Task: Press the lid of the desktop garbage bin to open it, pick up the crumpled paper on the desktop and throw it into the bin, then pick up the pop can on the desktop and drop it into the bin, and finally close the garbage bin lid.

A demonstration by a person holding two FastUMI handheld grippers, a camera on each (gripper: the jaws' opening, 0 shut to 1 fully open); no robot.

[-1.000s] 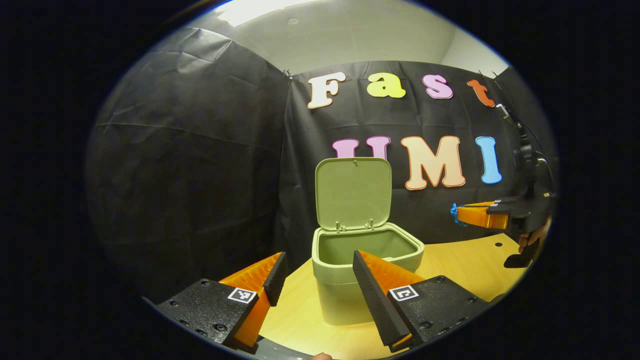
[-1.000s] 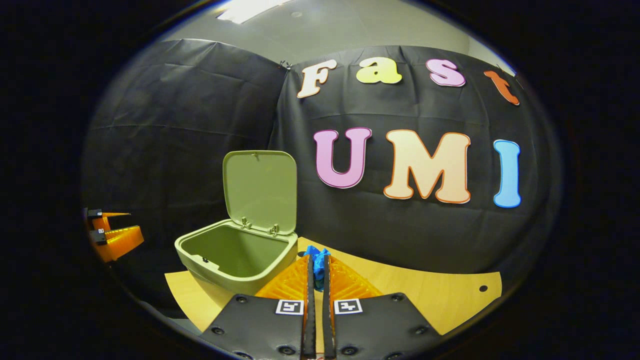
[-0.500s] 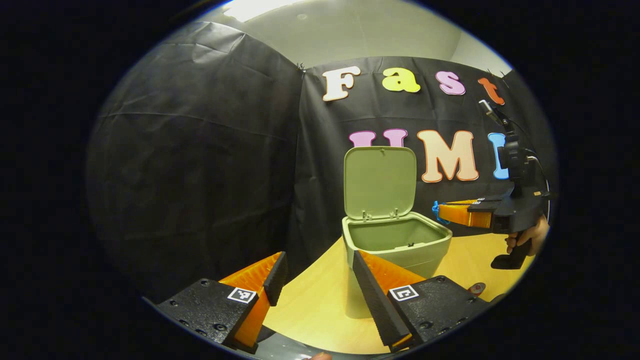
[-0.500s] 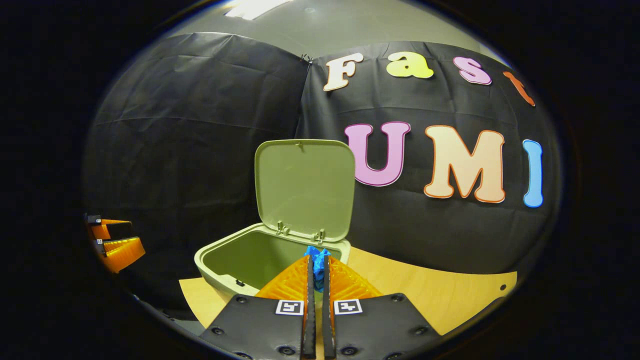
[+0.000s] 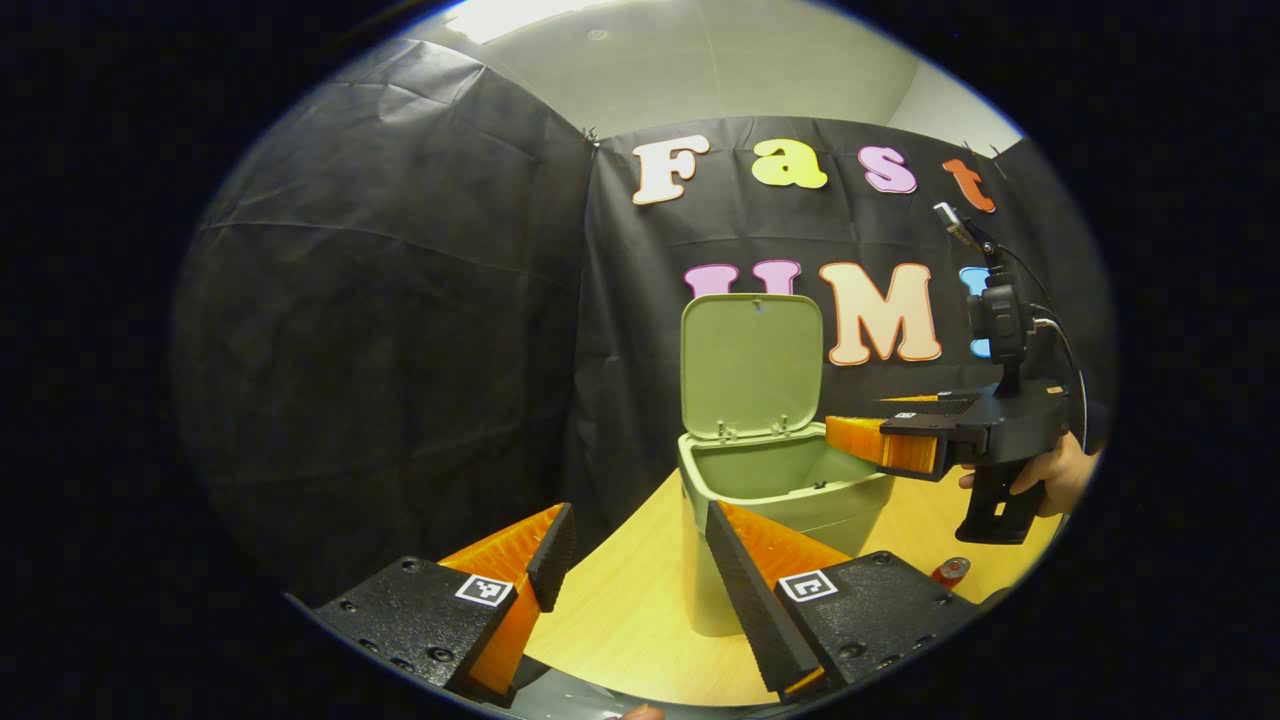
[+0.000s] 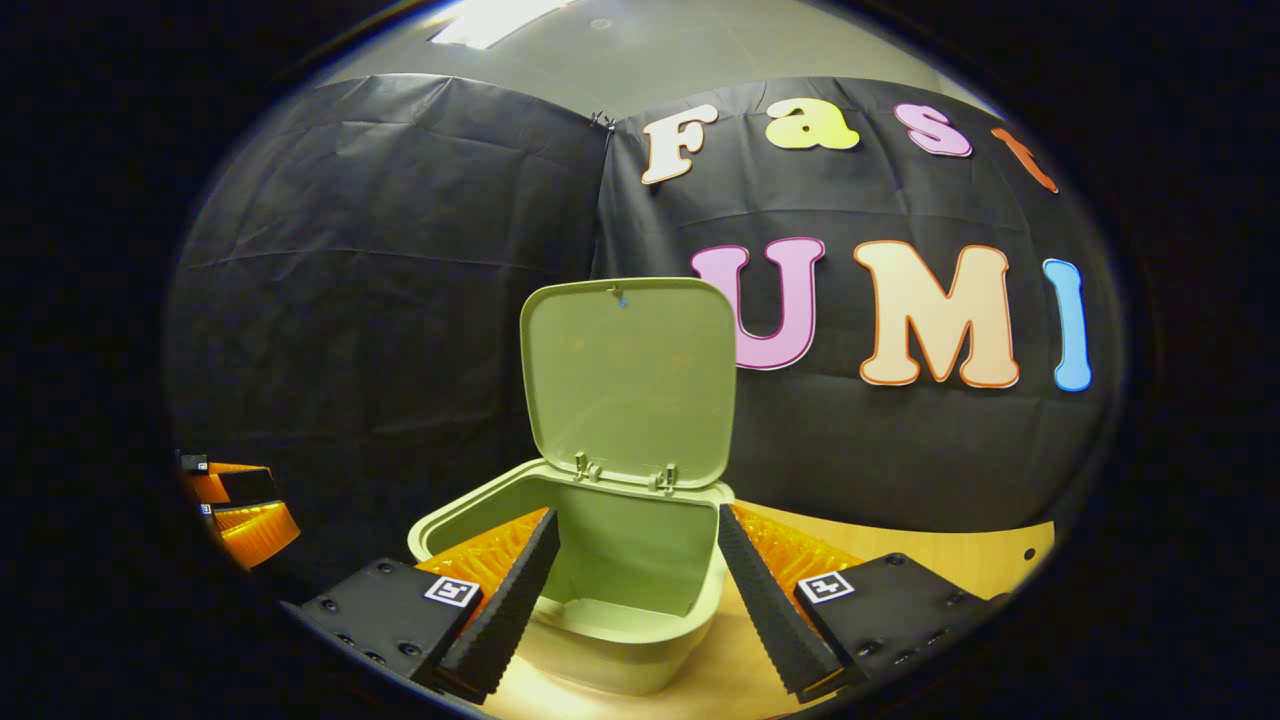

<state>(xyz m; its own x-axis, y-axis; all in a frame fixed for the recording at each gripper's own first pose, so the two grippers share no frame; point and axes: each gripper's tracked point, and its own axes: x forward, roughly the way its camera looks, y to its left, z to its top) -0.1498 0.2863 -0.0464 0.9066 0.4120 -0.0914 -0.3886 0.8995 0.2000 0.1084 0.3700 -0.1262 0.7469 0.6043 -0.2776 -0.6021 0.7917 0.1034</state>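
Beside the bin [image 5: 790, 500] — perhaps the pop can [image 5: 950, 572], left gripper view.

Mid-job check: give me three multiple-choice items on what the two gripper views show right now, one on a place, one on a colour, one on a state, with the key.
1. Where is the right gripper?
A. over the open garbage bin
B. down on the desktop
C. behind the lid

2. What colour is the bin?
A. blue
B. pale green
C. white

3. How does the lid stand?
A. shut flat
B. lying on the desktop
C. raised upright on its hinges

Key: 1 A, the right gripper view looks between spread fingers into the bin, and the left gripper view shows that gripper at the rim; 2 B, both views show it; 3 C, the lid stands up behind the opening.
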